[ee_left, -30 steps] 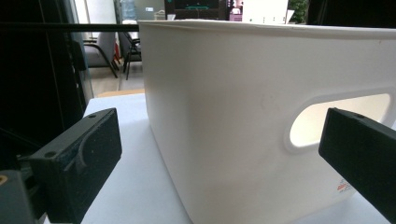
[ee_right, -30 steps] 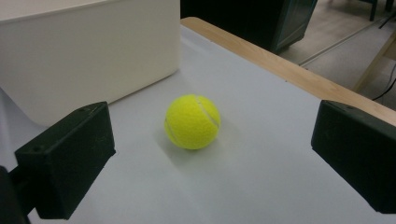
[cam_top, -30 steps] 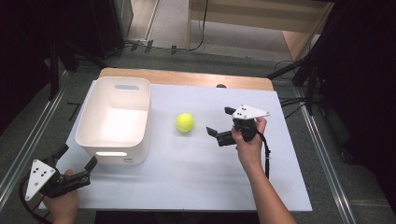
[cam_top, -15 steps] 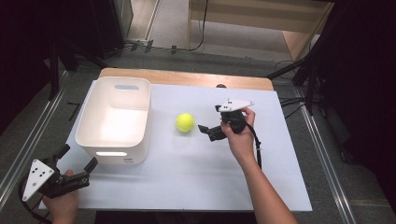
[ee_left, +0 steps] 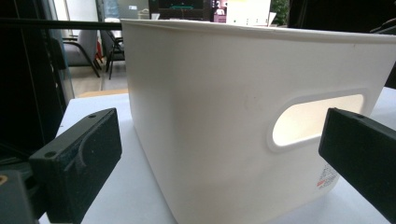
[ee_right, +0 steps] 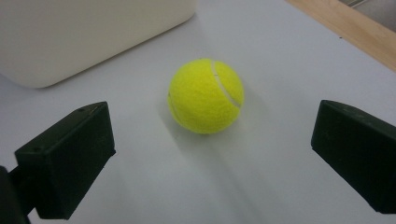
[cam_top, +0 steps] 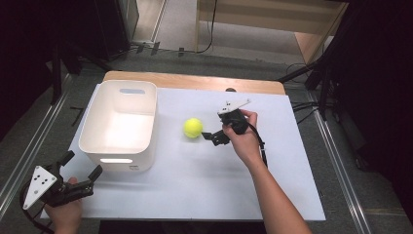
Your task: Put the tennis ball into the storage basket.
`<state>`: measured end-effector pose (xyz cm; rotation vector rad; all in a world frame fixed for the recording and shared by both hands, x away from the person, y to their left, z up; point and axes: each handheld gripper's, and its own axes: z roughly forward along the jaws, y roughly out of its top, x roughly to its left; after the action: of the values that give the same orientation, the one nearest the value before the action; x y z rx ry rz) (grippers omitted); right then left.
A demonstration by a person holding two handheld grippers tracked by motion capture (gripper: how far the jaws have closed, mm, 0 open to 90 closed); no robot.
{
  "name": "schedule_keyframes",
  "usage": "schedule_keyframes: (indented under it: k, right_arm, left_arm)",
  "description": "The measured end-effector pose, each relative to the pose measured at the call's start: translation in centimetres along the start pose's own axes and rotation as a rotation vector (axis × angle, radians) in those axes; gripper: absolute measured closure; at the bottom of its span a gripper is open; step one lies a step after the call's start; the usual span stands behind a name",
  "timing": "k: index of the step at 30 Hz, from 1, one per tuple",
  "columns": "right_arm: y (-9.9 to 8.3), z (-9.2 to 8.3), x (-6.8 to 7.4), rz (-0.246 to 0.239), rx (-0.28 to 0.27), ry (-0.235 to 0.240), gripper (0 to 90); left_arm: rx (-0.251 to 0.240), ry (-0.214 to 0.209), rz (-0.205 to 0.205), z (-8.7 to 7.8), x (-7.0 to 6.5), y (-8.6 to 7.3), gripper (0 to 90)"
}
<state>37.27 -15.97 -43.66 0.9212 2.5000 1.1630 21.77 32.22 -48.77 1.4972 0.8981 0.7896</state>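
A yellow tennis ball (cam_top: 193,127) lies on the white table (cam_top: 195,195), to the right of a white plastic bin (cam_top: 119,124). My right gripper (cam_top: 210,137) is just right of the ball, pointing at it, open. In the right gripper view the ball (ee_right: 206,95) rests a little beyond the spread jaws of that gripper (ee_right: 210,144), untouched. My left gripper (cam_top: 83,164) is held open off the table's near left corner, facing the bin's near wall. In the left gripper view, this gripper (ee_left: 219,158) looks at the bin (ee_left: 210,93) and its handle slot (ee_left: 313,116).
A wooden strip (cam_top: 195,82) runs along the table's far edge. Metal rails (cam_top: 341,165) flank the table on both sides. The white sheet in front of the ball and bin lies bare. The bin's inside looks bare.
My right gripper has moved left, closing in on the tennis ball with its jaws still spread. The left gripper has barely shifted. Ball and bin stay put.
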Motion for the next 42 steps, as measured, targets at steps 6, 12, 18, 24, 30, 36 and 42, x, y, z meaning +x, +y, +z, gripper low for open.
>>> schedule_keyframes:
  k: [6, 12, 18, 24, 30, 36, 42]
  right_arm:
    - [0.4, 0.9, -0.1, -0.008, 0.046, 0.006, 0.0]
    - [0.8, 2.0, -0.1, -0.015, 0.065, 0.027, 0.0]
    - [1.0, 3.1, -0.3, -0.02, 0.111, 0.021, 0.0]
    - [1.4, 3.8, -0.8, -0.021, 0.141, 0.017, 0.0]
    - [1.8, 4.6, -0.7, -0.031, 0.17, 0.02, 0.0]
    - [2.2, 5.5, -0.8, -0.047, 0.185, 0.029, 0.0]
    - [2.5, 6.2, -0.5, -0.064, 0.198, 0.038, 2.4]
  left_arm:
    - [0.003, 0.0, -0.001, 0.0, 0.0, 0.0, 0.0]
    - [0.013, -0.003, 0.01, 0.1, -0.2, 0.0, 0.0]
    - [0.016, 0.0, 0.01, 0.2, -0.2, 0.0, 0.0]
    - [0.018, -0.001, 0.01, 0.1, -0.1, 0.0, 0.0]
    - [0.018, -0.002, 0.01, 0.2, -0.1, 0.0, 0.0]
    - [0.019, -0.003, 0.01, 0.2, -0.1, 0.0, 0.0]
    - [0.018, -0.009, 0.009, 0.2, -0.1, 0.1, 0.0]
